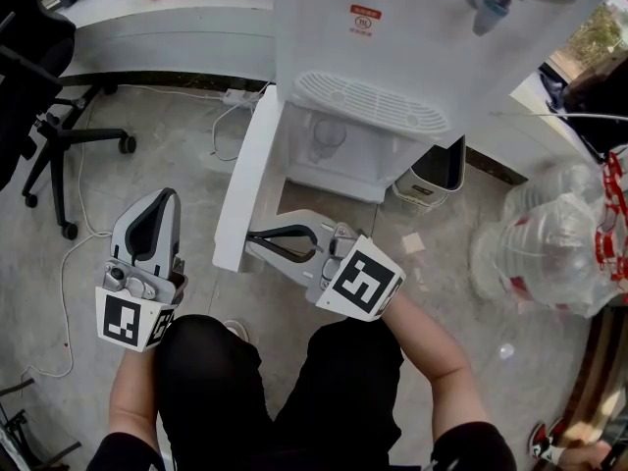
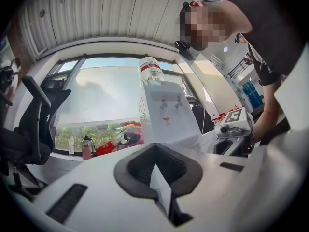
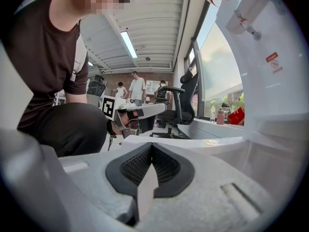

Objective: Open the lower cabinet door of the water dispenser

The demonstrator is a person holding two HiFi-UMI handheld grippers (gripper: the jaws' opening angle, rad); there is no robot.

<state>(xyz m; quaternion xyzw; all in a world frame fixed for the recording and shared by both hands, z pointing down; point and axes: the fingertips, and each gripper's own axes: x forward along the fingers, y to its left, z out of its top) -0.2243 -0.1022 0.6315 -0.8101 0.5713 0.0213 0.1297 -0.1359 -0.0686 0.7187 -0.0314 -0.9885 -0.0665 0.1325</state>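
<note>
The white water dispenser [image 1: 412, 37] stands at the top right of the head view, and its lower cabinet door [image 1: 245, 175] is swung out toward me, leaving the compartment [image 1: 339, 155] open. My right gripper [image 1: 252, 235] is shut with nothing between its pads, its tips against the door's inner face near the bottom edge. My left gripper [image 1: 167, 196] hangs left of the door, apart from it, pointing forward and shut on nothing. In the left gripper view the closed pads [image 2: 155, 166] face the dispenser [image 2: 166, 115]. In the right gripper view the pads [image 3: 152, 166] meet.
A black office chair [image 1: 59, 116] stands at the left, with a power strip and cables [image 1: 235, 96] on the floor behind the door. A dark bin [image 1: 437, 175] sits right of the dispenser, and clear plastic bottles [image 1: 559, 253] lie further right. My knees [image 1: 211, 381] are below.
</note>
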